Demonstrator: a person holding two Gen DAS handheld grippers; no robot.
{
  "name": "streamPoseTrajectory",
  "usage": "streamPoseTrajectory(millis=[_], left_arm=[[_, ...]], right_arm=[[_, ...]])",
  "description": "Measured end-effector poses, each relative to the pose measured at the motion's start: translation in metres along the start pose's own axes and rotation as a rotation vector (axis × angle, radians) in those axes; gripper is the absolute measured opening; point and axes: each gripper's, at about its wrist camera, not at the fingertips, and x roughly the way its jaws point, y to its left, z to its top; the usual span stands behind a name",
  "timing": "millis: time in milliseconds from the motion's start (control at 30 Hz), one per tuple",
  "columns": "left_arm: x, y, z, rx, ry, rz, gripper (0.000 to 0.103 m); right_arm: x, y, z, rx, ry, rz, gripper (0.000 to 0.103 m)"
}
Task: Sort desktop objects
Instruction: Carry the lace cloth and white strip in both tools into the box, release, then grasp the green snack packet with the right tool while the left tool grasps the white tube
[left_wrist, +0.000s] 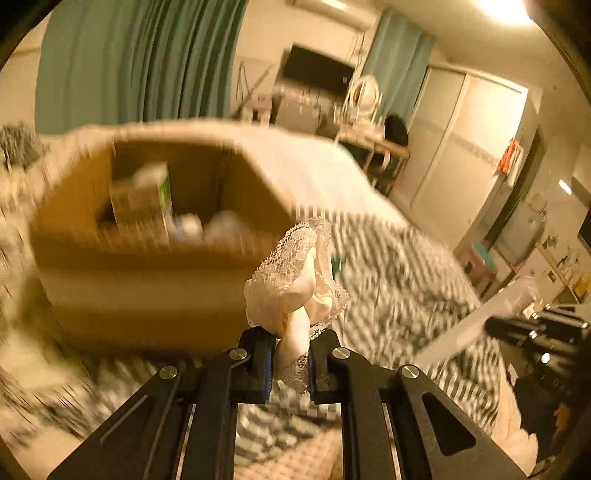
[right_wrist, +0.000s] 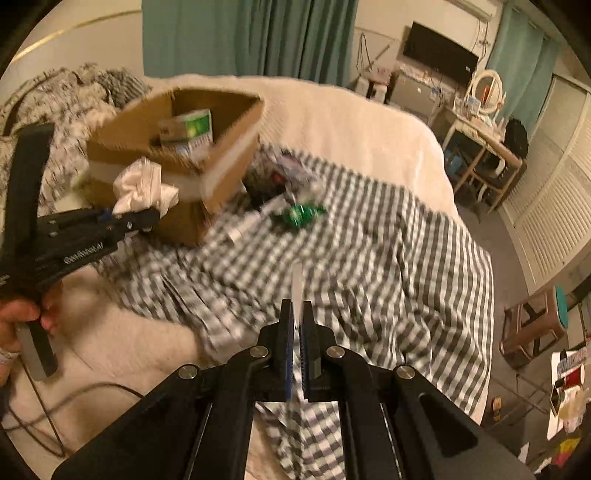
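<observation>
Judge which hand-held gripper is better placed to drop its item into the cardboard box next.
Left. The left hand-held gripper holds the lace cloth right beside the cardboard box, near its rim. The right hand-held gripper, shut on a thin white piece, sits farther back over the checked cloth.

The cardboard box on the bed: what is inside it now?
Inside the cardboard box a green-and-white carton stands, with pale blurred items beside it in the left wrist view. The box walls hide its bottom.
</observation>
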Motion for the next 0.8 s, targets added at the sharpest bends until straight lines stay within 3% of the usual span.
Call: streamPoseTrajectory(millis=[100, 233, 367, 433, 467, 500, 533, 567, 633, 800], left_arm=[[-0.02, 0.01, 0.041, 0.014, -0.067, 0.004, 0.013], [-0.02, 0.03, 0.089, 0.044, -0.108, 0.105, 0.013], [0.002, 0.068, 0.108, 0.048, -0.042, 0.171, 0.013], [0.009, 0.084, 0.107, 0.034, -0.049, 0.193, 0.022], [0.012, 0.092, 0.106, 0.018, -0.047, 0.208, 0.035], [0.014, 0.098, 0.105, 0.011, -0.041, 0.212, 0.046], [0.015, 0.101, 0.103, 0.008, -0.038, 0.209, 0.068], [0.016, 0.106, 0.102, 0.003, -0.047, 0.211, 0.08], [0.016, 0.11, 0.097, -0.011, -0.05, 0.217, 0.086], [0.014, 0.089, 0.074, -0.001, -0.014, 0.202, 0.086]], right_arm=[[-0.021, 0.013, 0.038, -0.012, -0.097, 0.053, 0.002], [-0.032, 0.043, 0.112, -0.052, -0.201, 0.166, 0.002], [0.005, 0.075, 0.167, -0.061, -0.19, 0.252, 0.002], [0.036, 0.089, 0.183, -0.045, -0.176, 0.262, 0.002], [0.047, 0.093, 0.186, -0.033, -0.167, 0.264, 0.005], [0.059, 0.096, 0.188, -0.02, -0.157, 0.265, 0.013], [0.074, 0.097, 0.19, 0.0, -0.144, 0.255, 0.053], [0.079, 0.098, 0.191, 0.016, -0.146, 0.235, 0.085], [0.085, 0.091, 0.189, 0.044, -0.152, 0.198, 0.085], [0.064, 0.051, 0.161, 0.151, -0.178, 0.121, 0.085]])
